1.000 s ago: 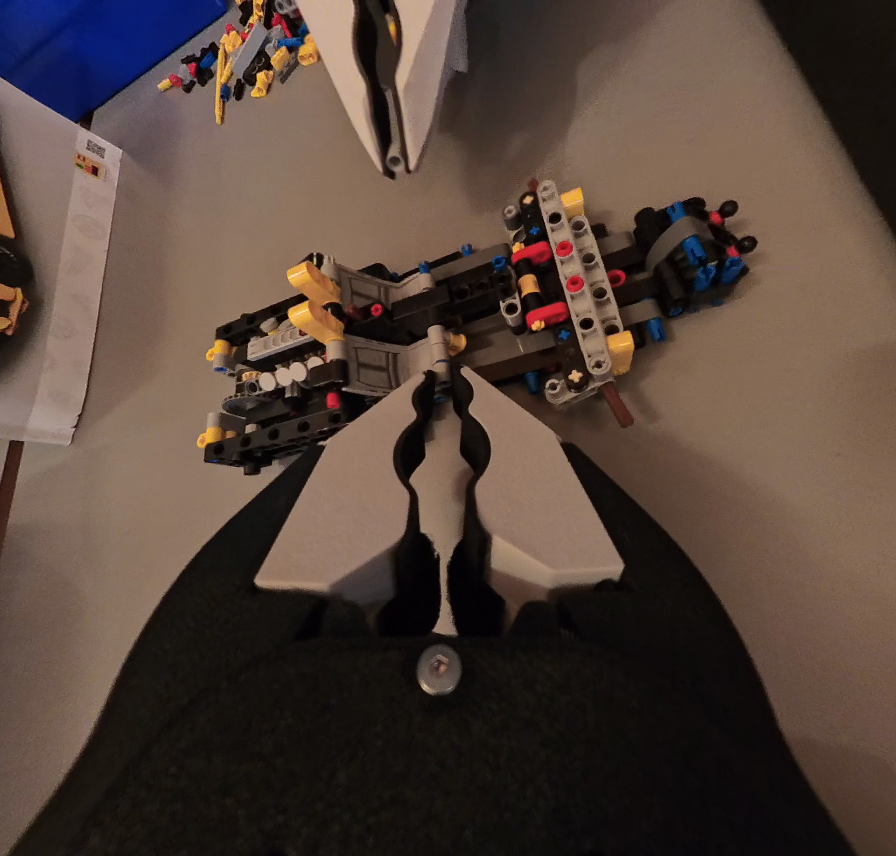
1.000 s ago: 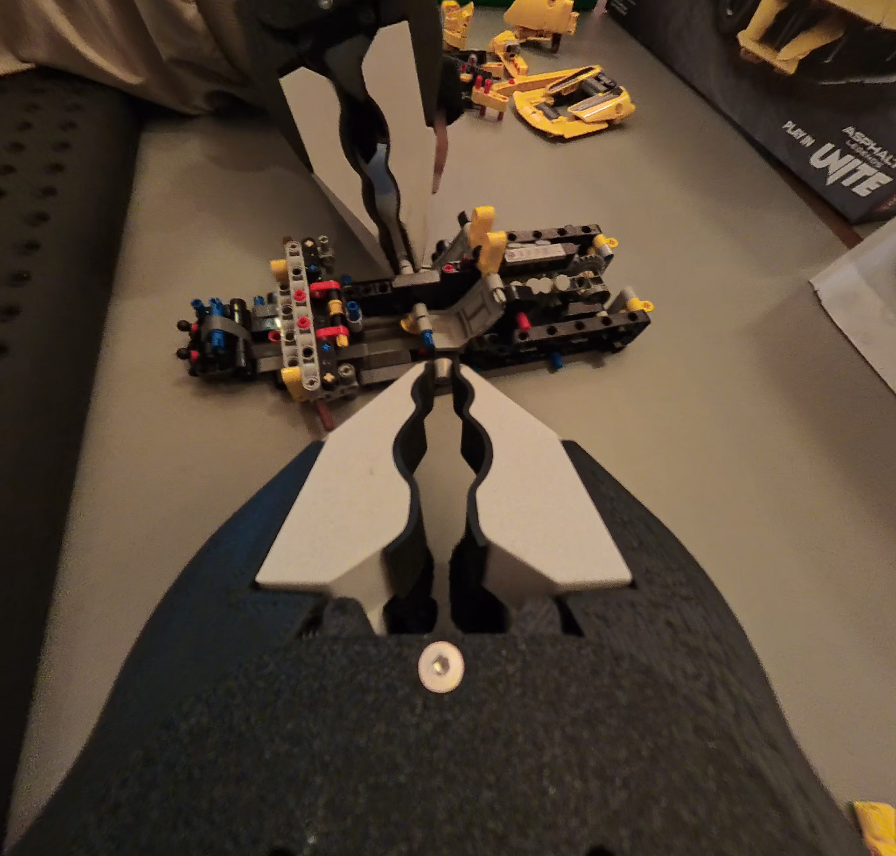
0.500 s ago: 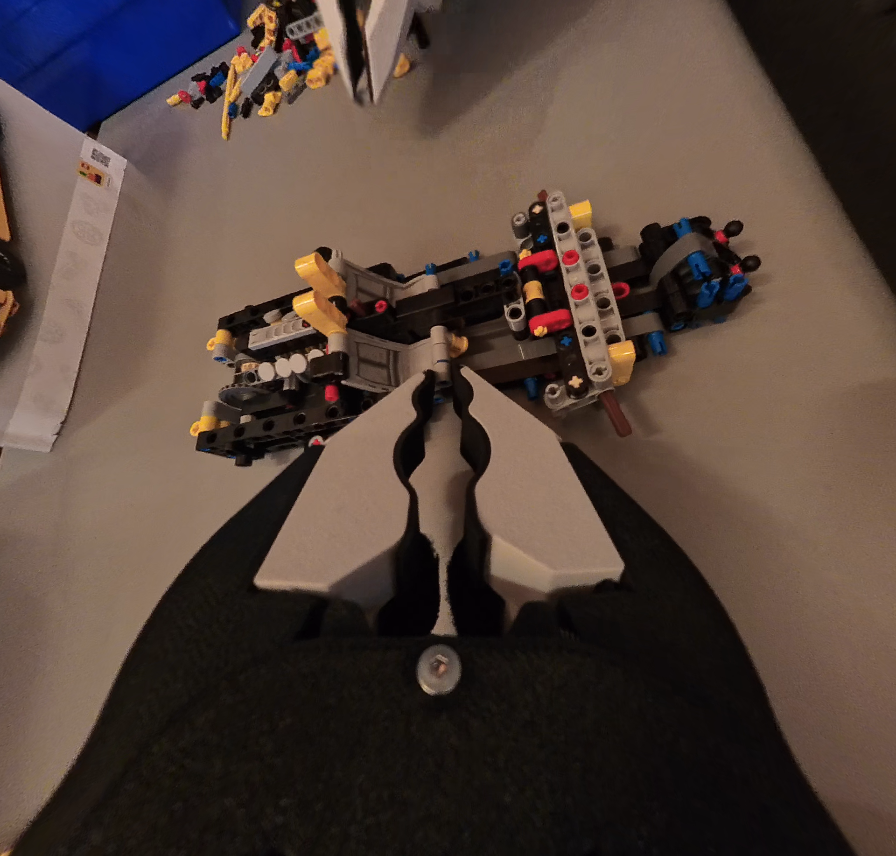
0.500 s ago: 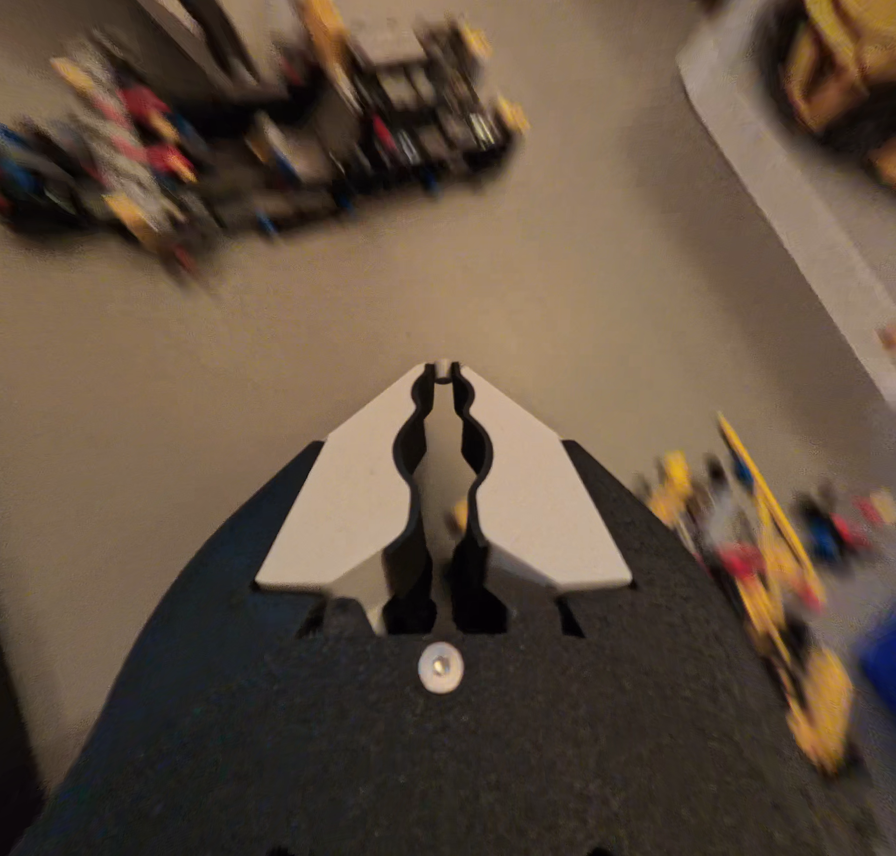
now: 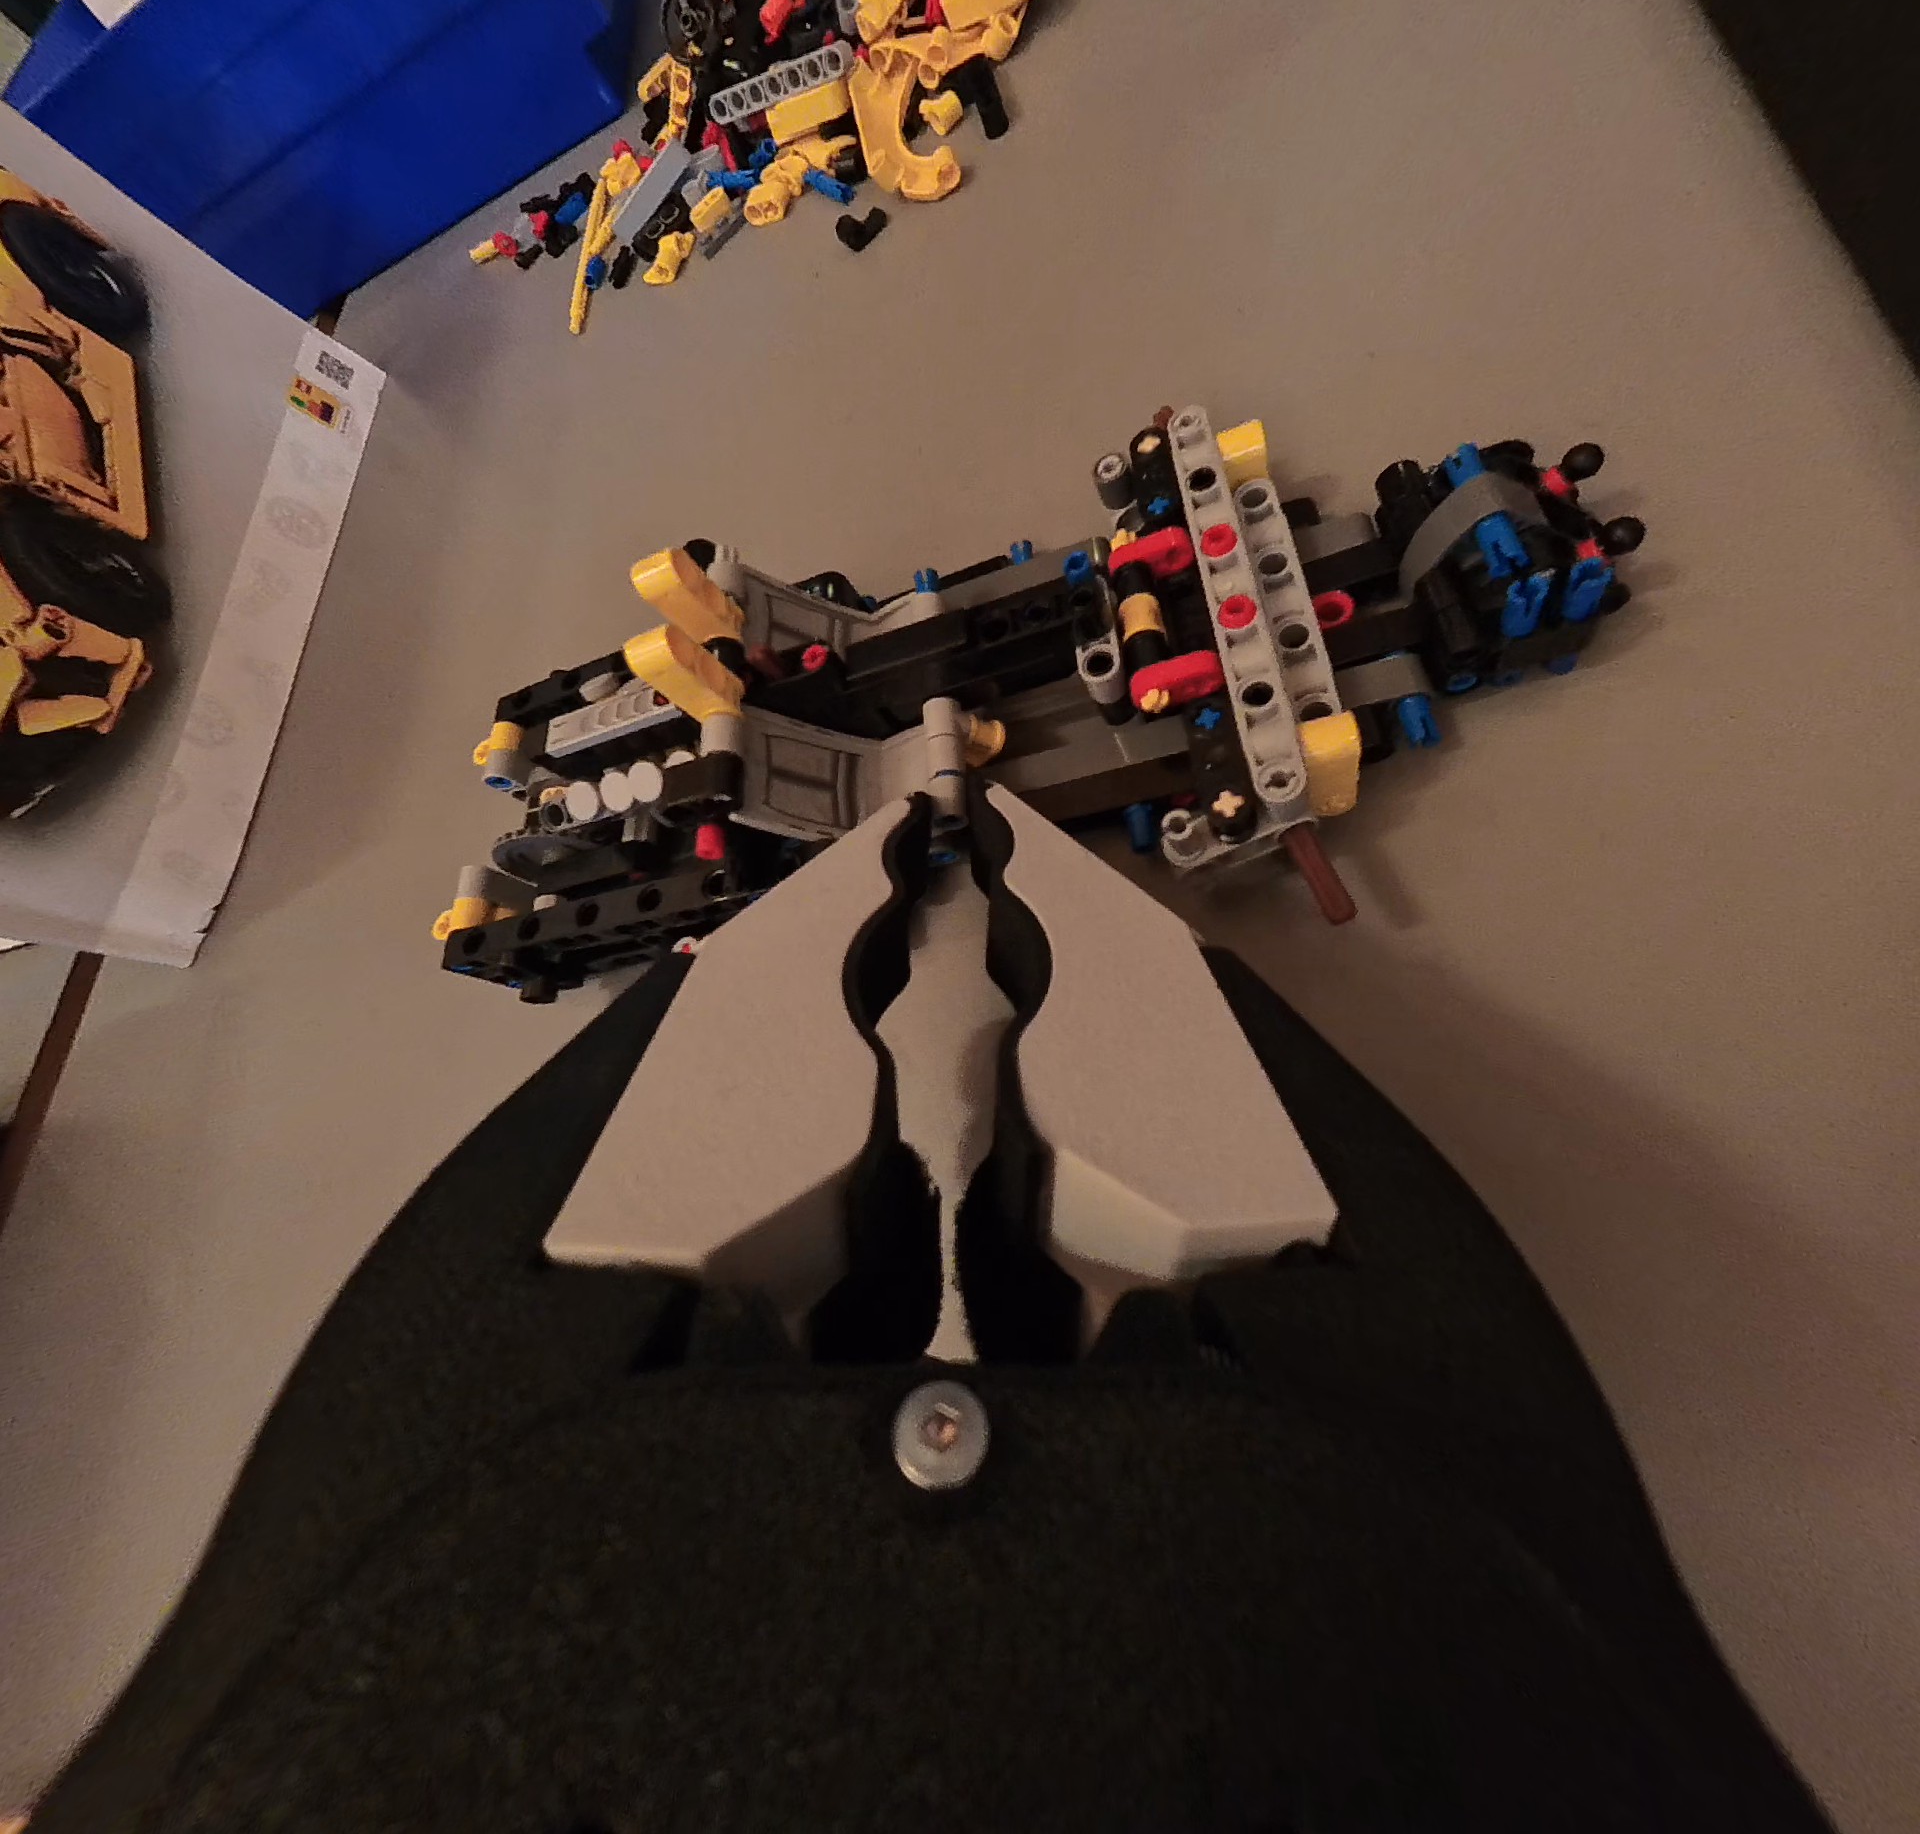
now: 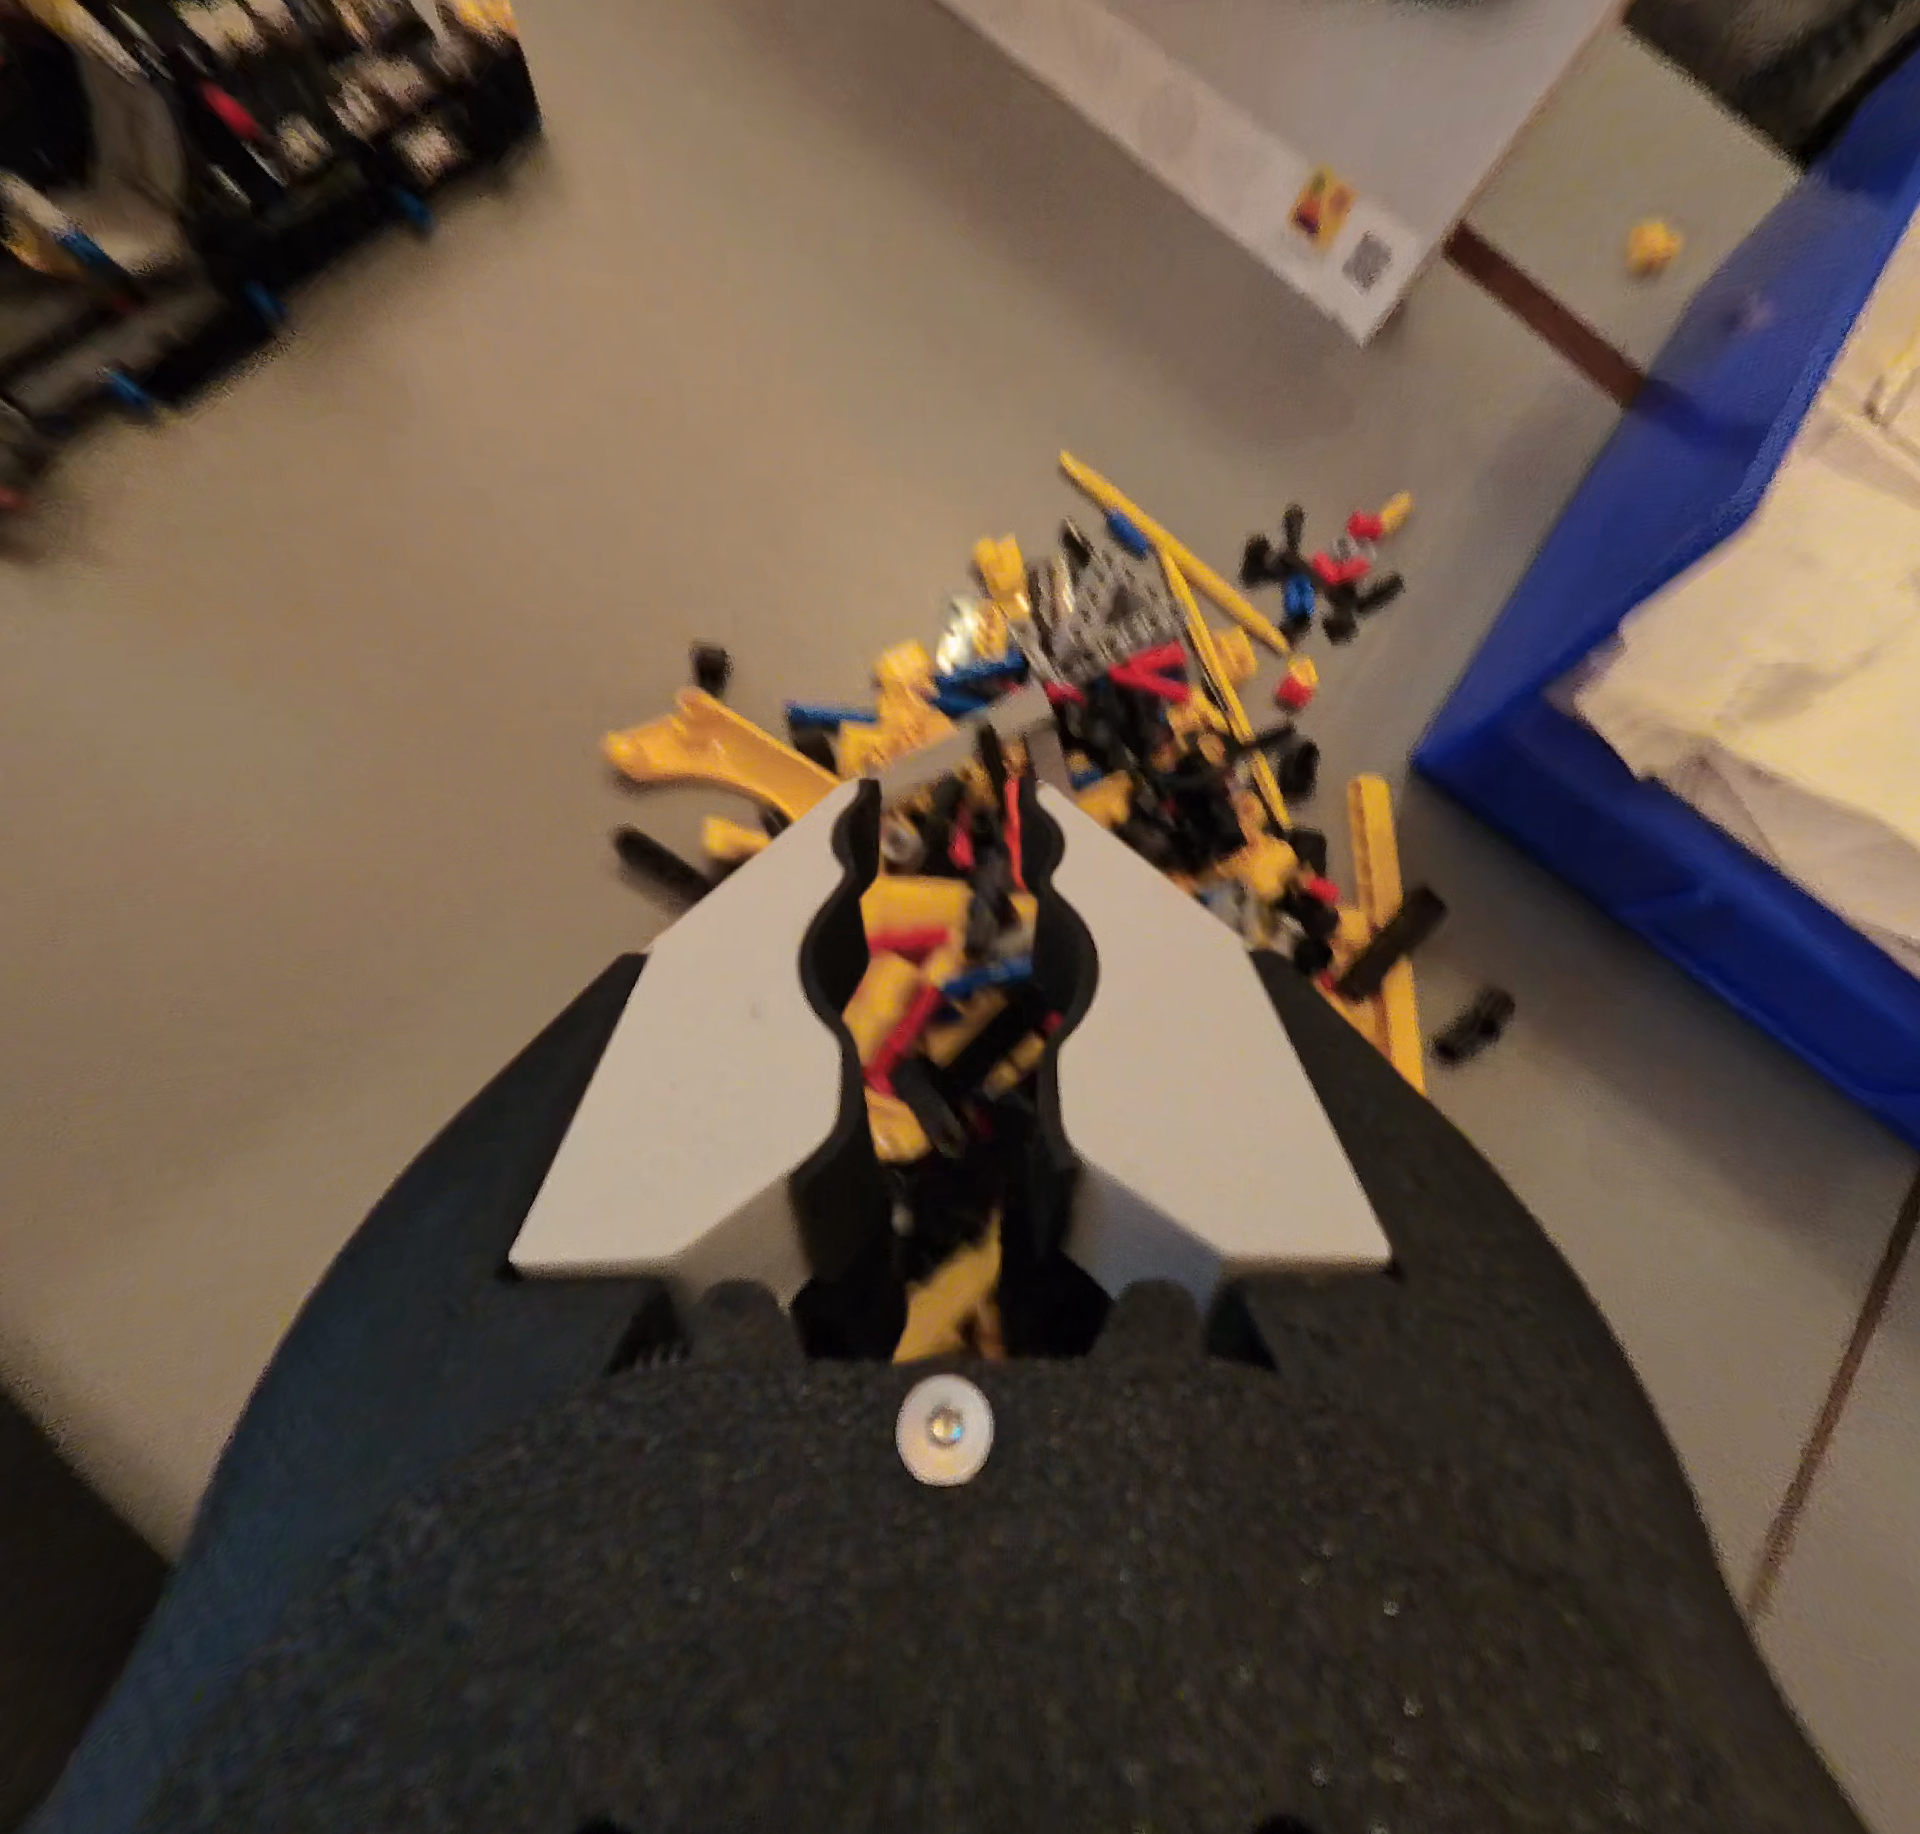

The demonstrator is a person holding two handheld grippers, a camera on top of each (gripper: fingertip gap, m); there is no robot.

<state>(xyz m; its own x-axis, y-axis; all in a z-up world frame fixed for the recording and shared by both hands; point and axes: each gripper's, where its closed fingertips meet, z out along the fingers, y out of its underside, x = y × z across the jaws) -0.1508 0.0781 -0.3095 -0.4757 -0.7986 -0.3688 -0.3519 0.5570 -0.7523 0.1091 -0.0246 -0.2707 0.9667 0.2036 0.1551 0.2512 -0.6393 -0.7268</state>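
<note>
Left wrist view: the brick-built chassis (image 5: 1029,704) lies lengthwise across the middle of the frame on the desk (image 5: 1351,226), seemingly steadied by the left tool (image 5: 948,810), whose tips are nearly closed, pinching a small grey pin on its near edge.

Right wrist view: the right tool (image 6: 951,797), parted and empty, hangs over the loose parts pile (image 6: 1122,745) at centre; a blue bin (image 6: 1621,818) sits right.

Two wrist cameras over one grey table (image 5: 1351,226)

The left looks steeply down, close over the brick-built chassis (image 5: 1039,683). The right hangs close over the loose brick pile (image 6: 1091,745), slightly blurred. Both views share chassis, pile, blue bin (image 5: 312,101) and printed sheet (image 6: 1299,122).
</note>
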